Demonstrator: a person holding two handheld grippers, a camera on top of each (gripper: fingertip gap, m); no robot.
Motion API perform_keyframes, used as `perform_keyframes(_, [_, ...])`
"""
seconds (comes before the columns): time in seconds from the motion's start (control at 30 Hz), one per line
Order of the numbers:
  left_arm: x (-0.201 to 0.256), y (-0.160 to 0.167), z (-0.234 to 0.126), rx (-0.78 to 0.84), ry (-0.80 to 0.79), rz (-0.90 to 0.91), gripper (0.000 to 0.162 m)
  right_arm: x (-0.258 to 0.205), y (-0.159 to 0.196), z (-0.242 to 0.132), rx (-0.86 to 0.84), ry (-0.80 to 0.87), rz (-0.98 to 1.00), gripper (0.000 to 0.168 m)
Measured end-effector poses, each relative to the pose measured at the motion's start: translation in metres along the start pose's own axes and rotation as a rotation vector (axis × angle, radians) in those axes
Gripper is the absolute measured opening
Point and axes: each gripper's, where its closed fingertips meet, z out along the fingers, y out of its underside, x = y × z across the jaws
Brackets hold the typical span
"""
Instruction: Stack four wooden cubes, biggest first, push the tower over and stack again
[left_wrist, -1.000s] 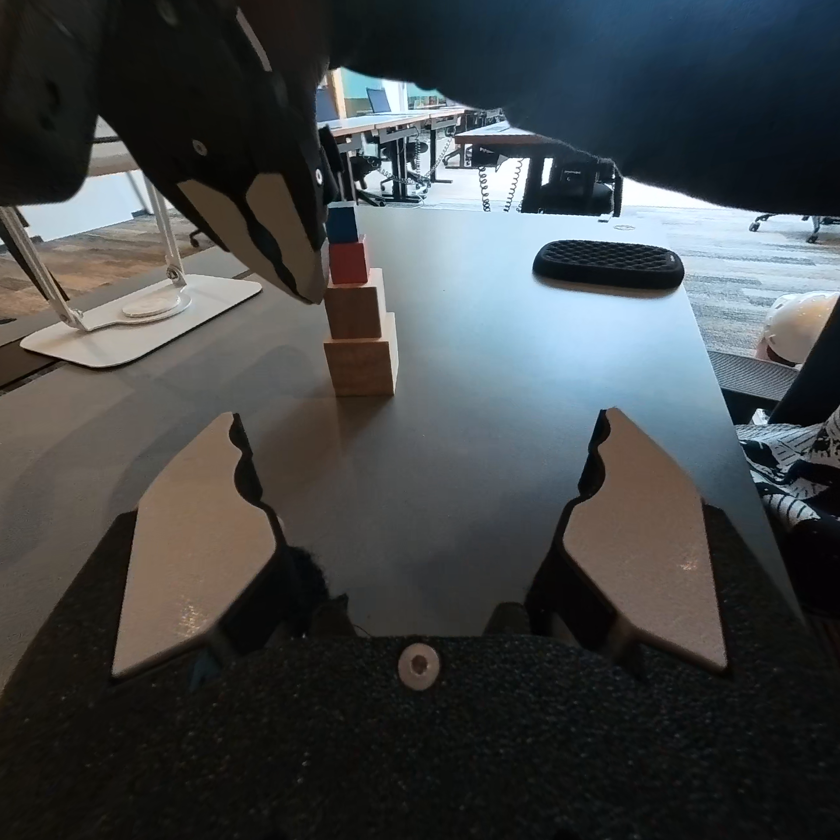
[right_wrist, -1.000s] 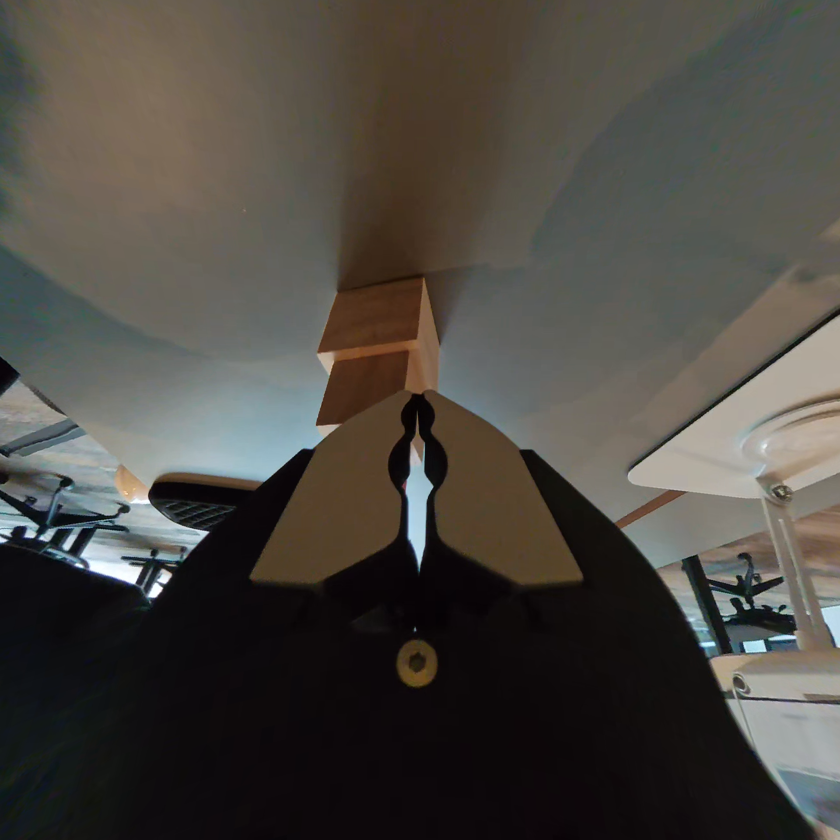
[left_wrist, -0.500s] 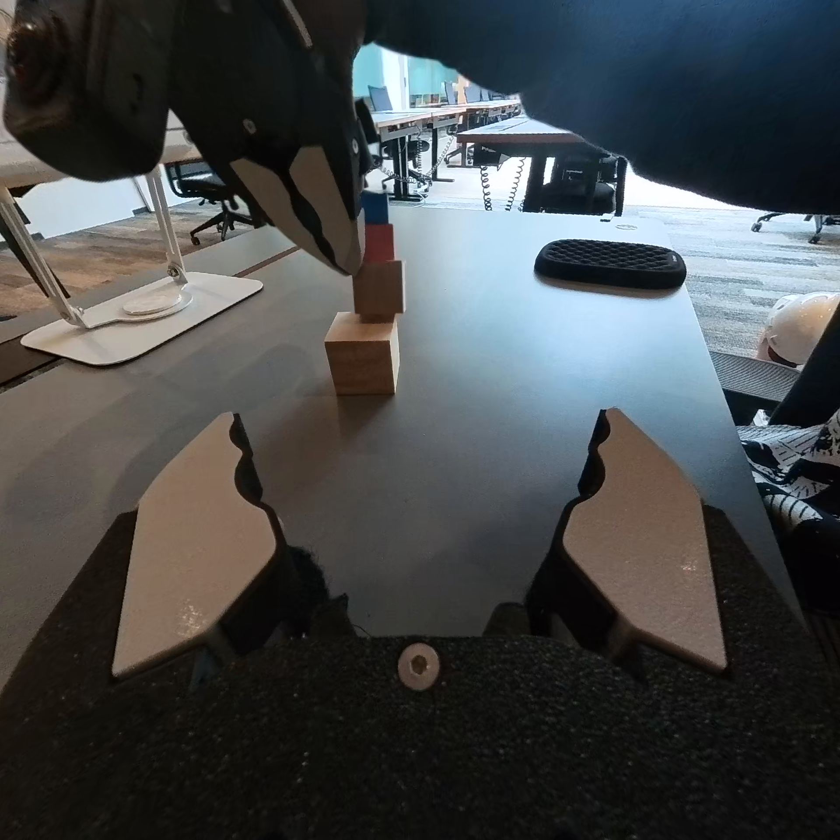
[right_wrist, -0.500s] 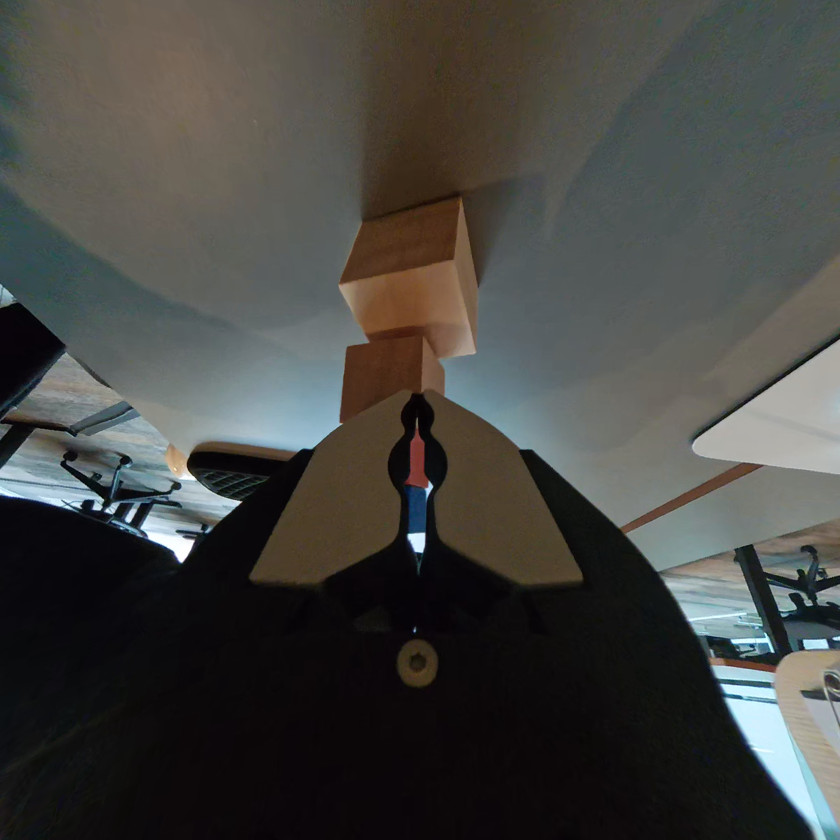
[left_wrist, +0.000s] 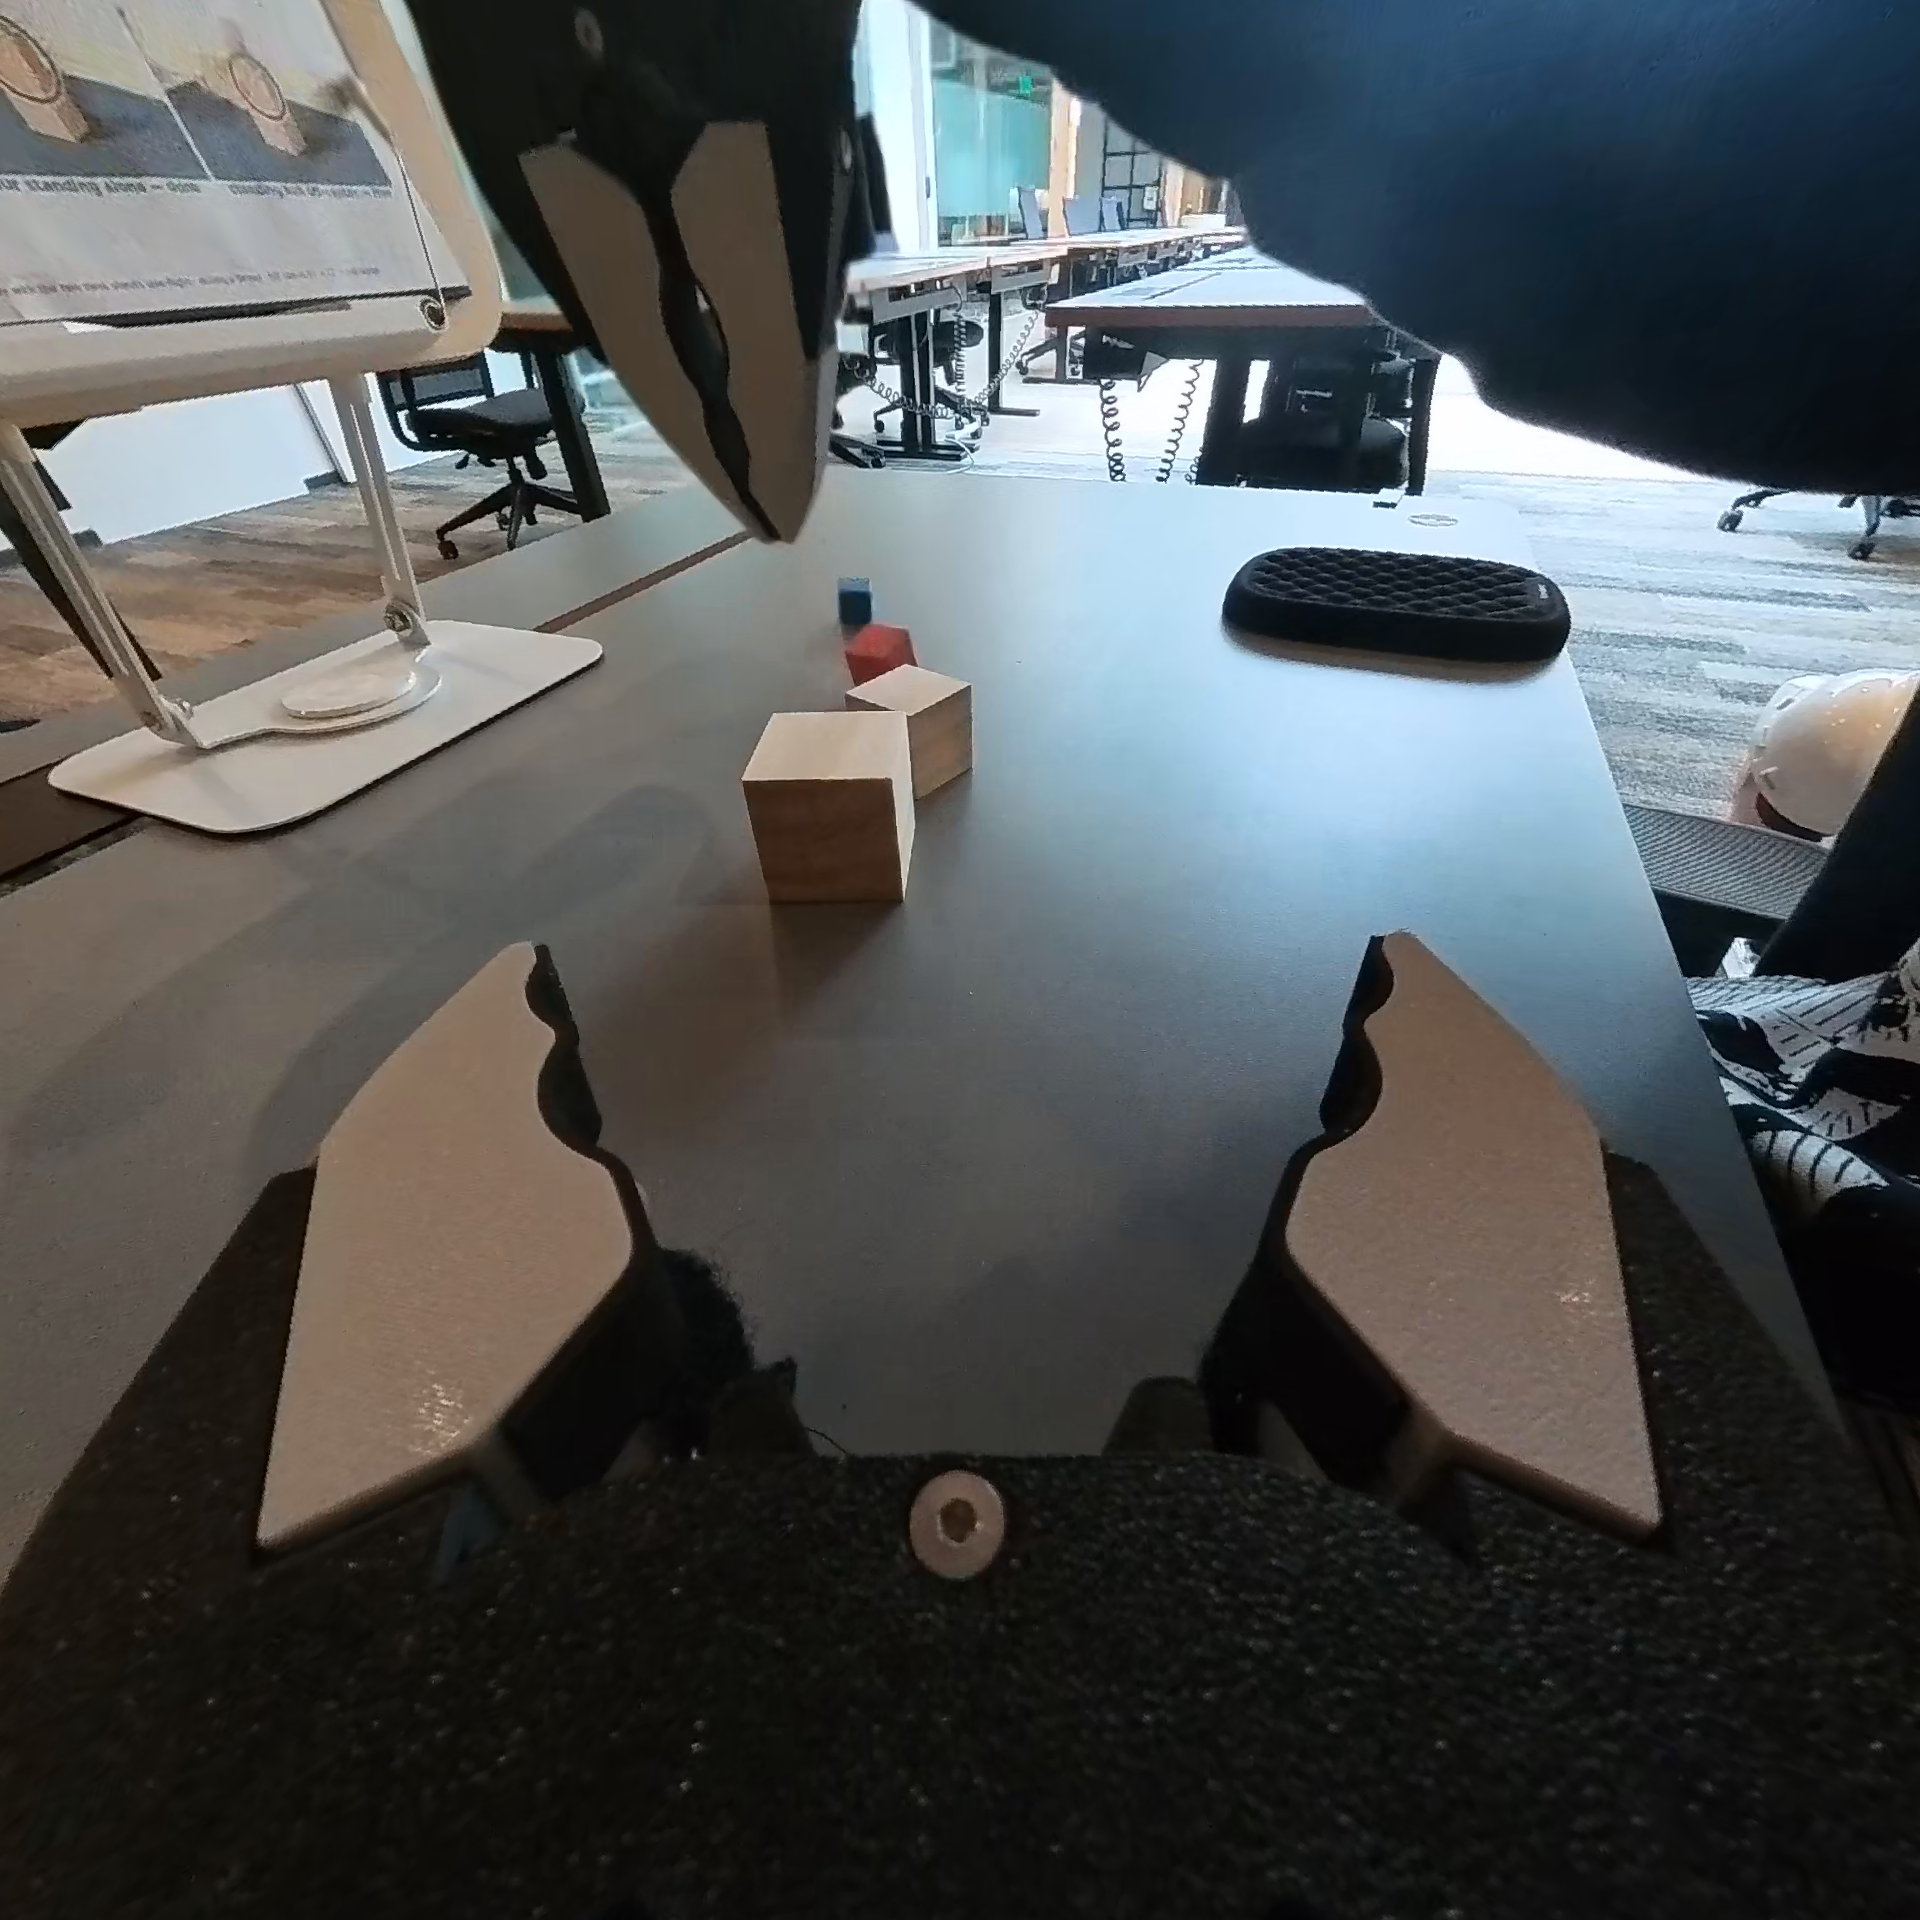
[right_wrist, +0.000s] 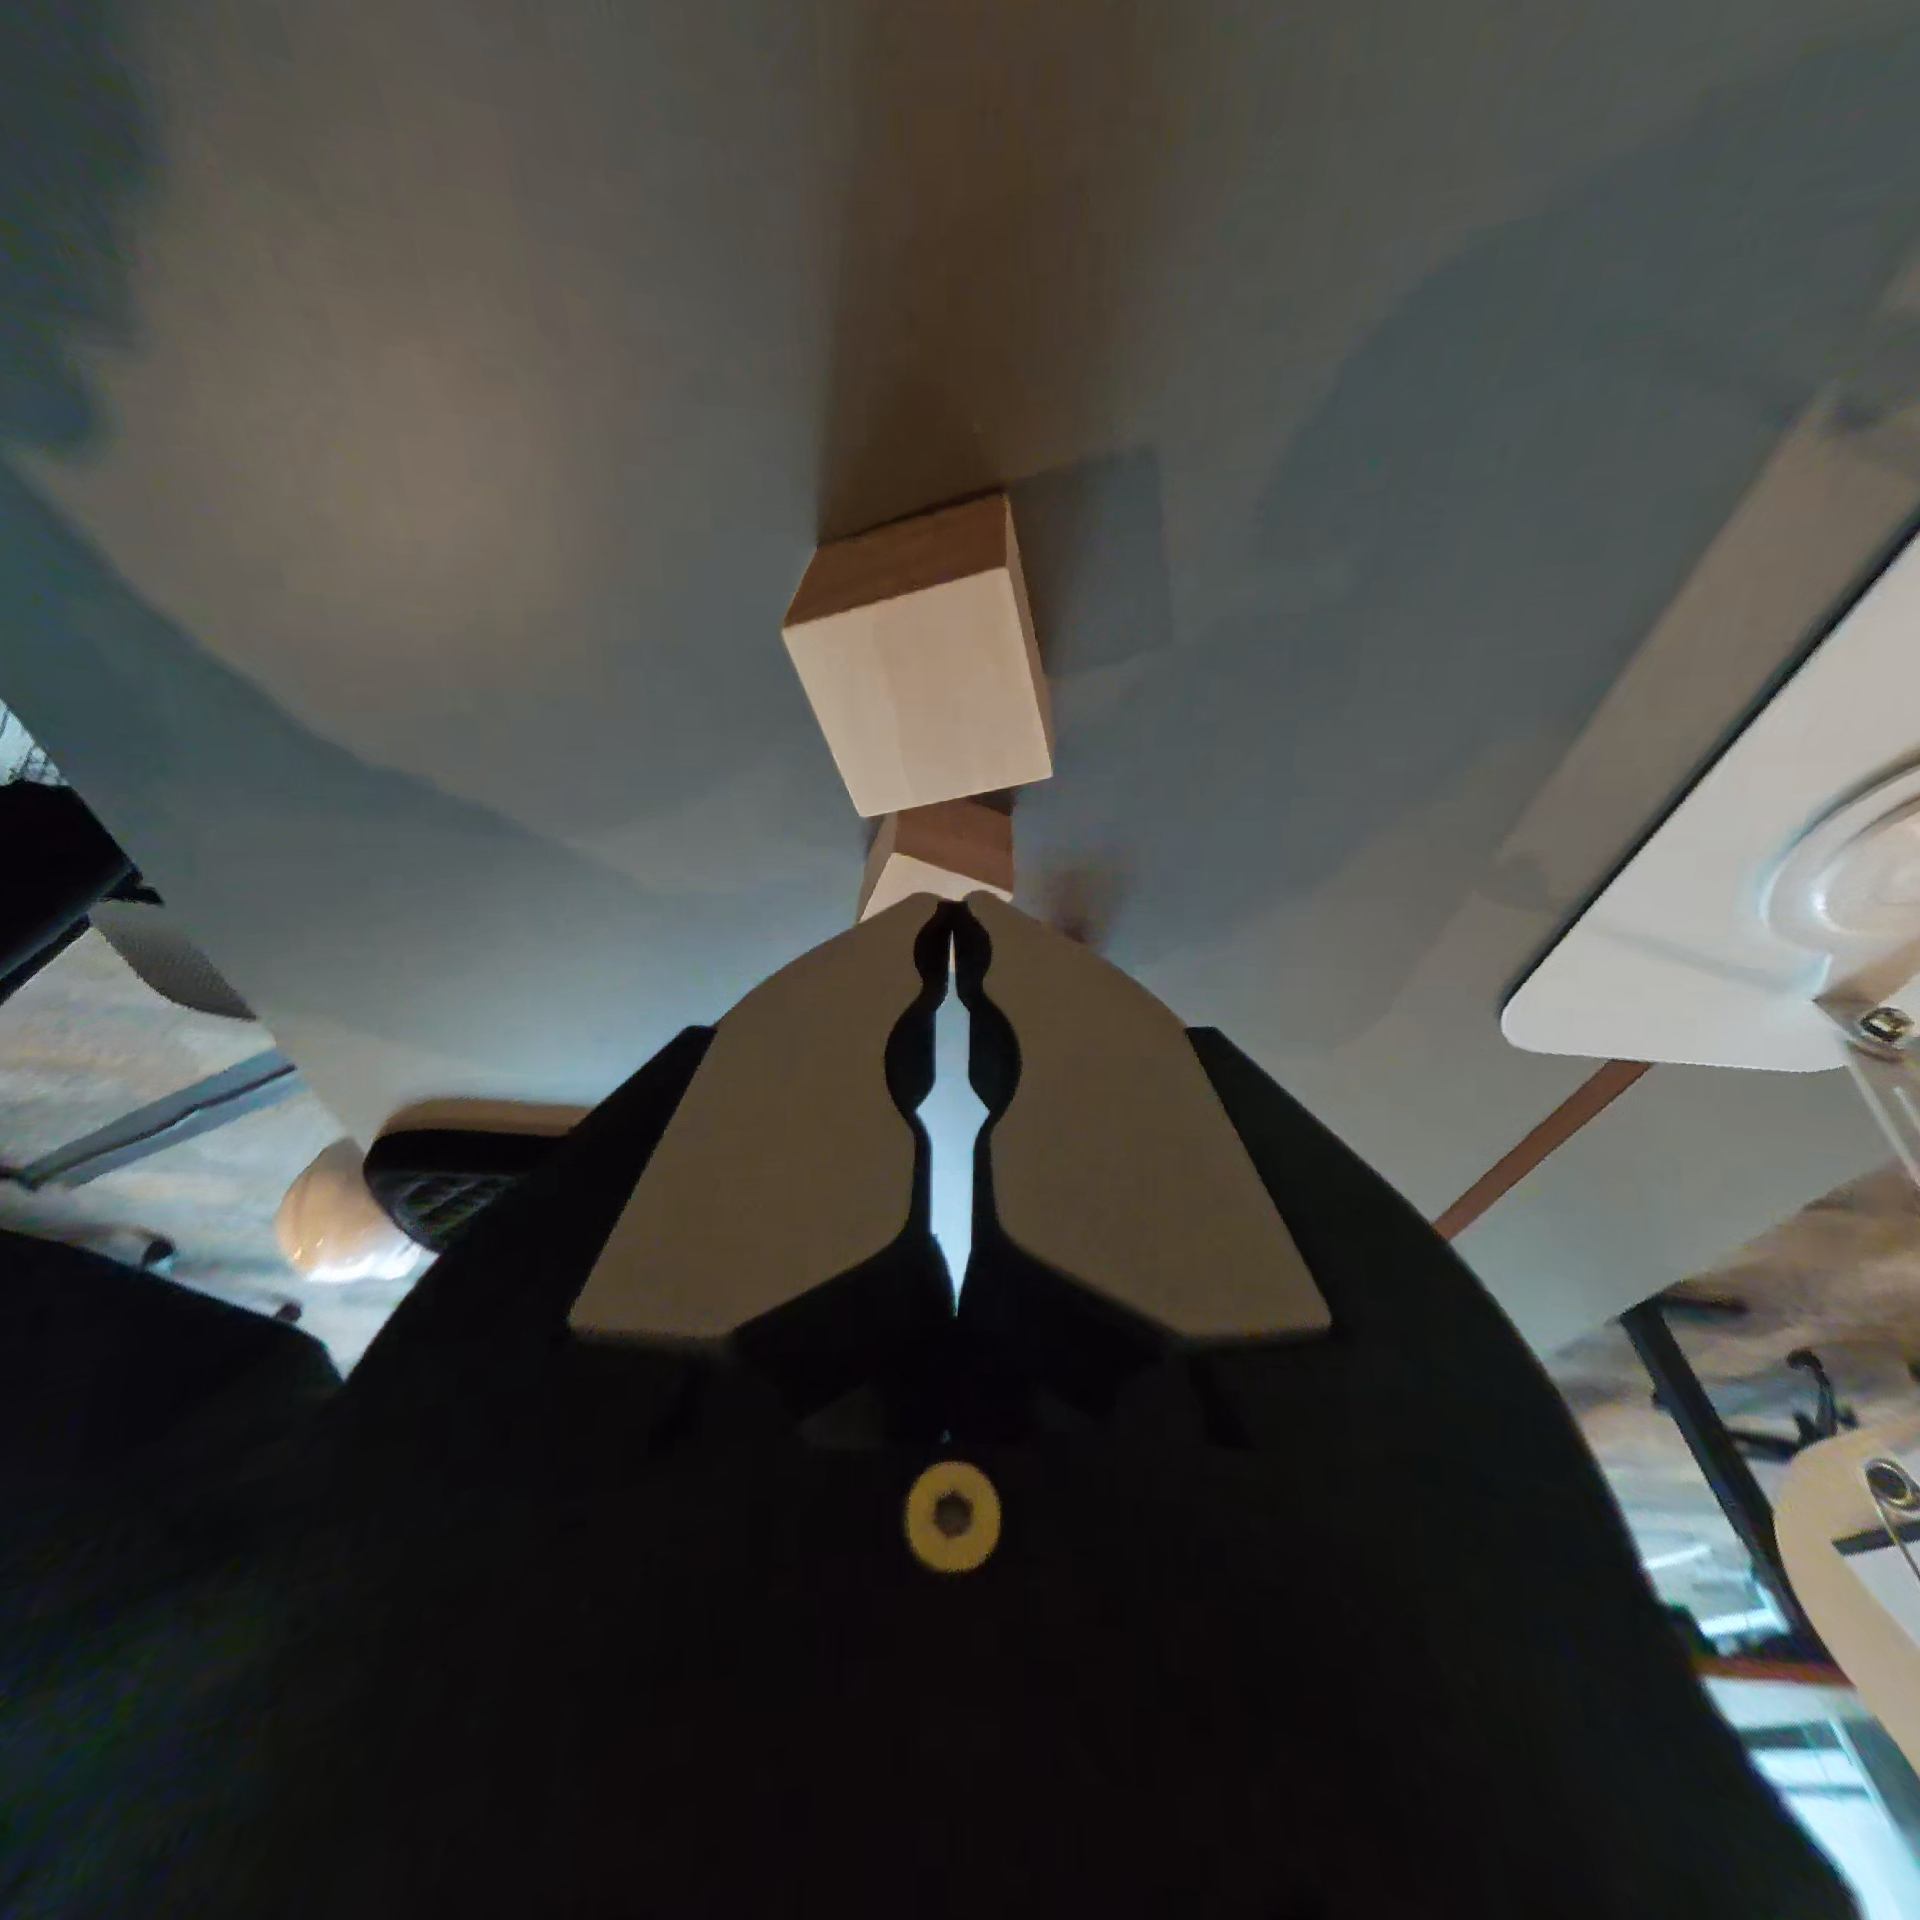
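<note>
Left gripper (left_wrist: 961, 1049) held low and level over the dark table (left_wrist: 1143, 987), pointing along it toward the cubes; jaws spread wide, nothing between them.

Right gripper (left_wrist: 769, 525) hangs above the far end of the row, tilted steeply downward, tips well clear of the table surface — jaws pressed together at the tips, empty. In the right wrist view its own tips (right_wrist: 961, 909) point at the cubes from the opposite side.

Cubes: all four lie separately on the table in a loose line running away from the left gripper. Largest wooden cube (left_wrist: 829, 805) nearest, upright. Medium wooden cube (left_wrist: 920, 722) just behind it, turned corner-on; contact between the two cannot be confirmed. Red cube (left_wrist: 881, 652) next, tilted. Blue cube (left_wrist: 854, 600) farthest — apart from the red.

Surroundings: white stand base (left_wrist: 343, 717) left of the cubes, black wrist rest (left_wrist: 1397, 615) to the right.
</note>
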Motion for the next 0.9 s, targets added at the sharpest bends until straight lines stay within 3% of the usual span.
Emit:
perform_keyframes(0.3, [0.000, 0.000, 0.000, 0.003, 0.001, 0.001, 0.136, -0.010, 0.005, -0.042, 0.339, 0.103, 0.008, 0.007])
perform_keyframes(0.47, [0.000, 0.000, 0.000, 0.001, 0.000, 0.003, 0.136, -0.022, 0.025, -0.051, 0.490, 0.139, 0.051, 0.030])
perform_keyframes(0.63, [0.000, 0.000, 0.000, 0.003, 0.001, 0.002, 0.136, -0.036, 0.051, -0.043, 0.575, 0.137, 0.120, 0.062])
perform_keyframes(0.8, [0.000, 0.000, 0.000, 0.006, 0.000, 0.001, 0.136, -0.050, 0.065, -0.043, 0.804, 0.133, 0.167, 0.088])
perform_keyframes(0.9, [0.000, 0.000, 0.000, 0.007, 0.002, -0.002, 0.136, -0.056, 0.081, -0.047, 0.950, 0.180, 0.189, 0.094])
